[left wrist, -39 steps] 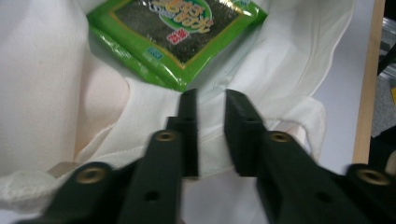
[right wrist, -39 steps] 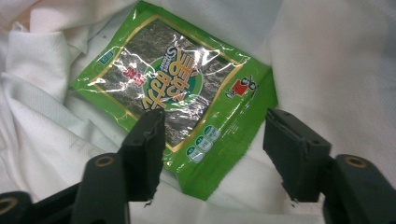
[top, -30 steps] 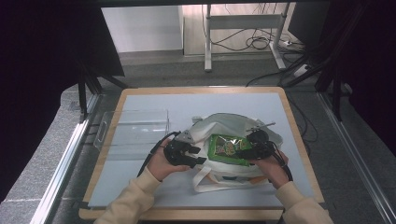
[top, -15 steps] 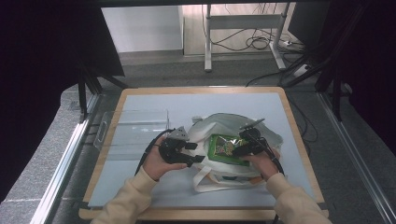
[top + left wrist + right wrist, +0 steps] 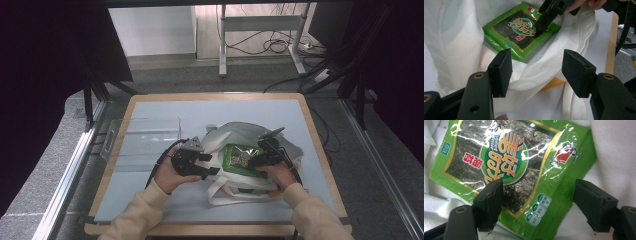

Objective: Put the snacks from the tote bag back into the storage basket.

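High view: a white cloth tote bag (image 5: 235, 165) lies crumpled on the pale blue counter (image 5: 200, 115) with its mouth spread open. A flat green foil packet of seaweed (image 5: 241, 159) lies in that opening, face up. The left hand-held gripper (image 5: 212, 164) sits at the bag's left edge, gripped by the person's left hand (image 5: 167, 175). The right hand-held gripper (image 5: 254, 161) reaches in from the right, its tips over the packet's right part. A clear plastic tray (image 5: 142, 140) rests on the counter to the left of the bag, apart from it.

Left gripper view: the left hand-held gripper (image 5: 536, 70) stands with its jaws well apart, having just been opening, and a rolled fold of the white bag (image 5: 541, 77) runs between the pads without being pinched. Beyond it the green packet (image 5: 516, 35) lies inside the bag, and the other gripper's black tip (image 5: 543, 22) comes down onto the packet's printed face near its far corner.

Right gripper view: the right hand-held gripper (image 5: 537, 195) has its jaws spread wide, having just been opening further. The green packet (image 5: 506, 162) lies just beneath them, its near corner between the two pads, and neither pad presses on it. White bag cloth (image 5: 614, 152) surrounds the packet.
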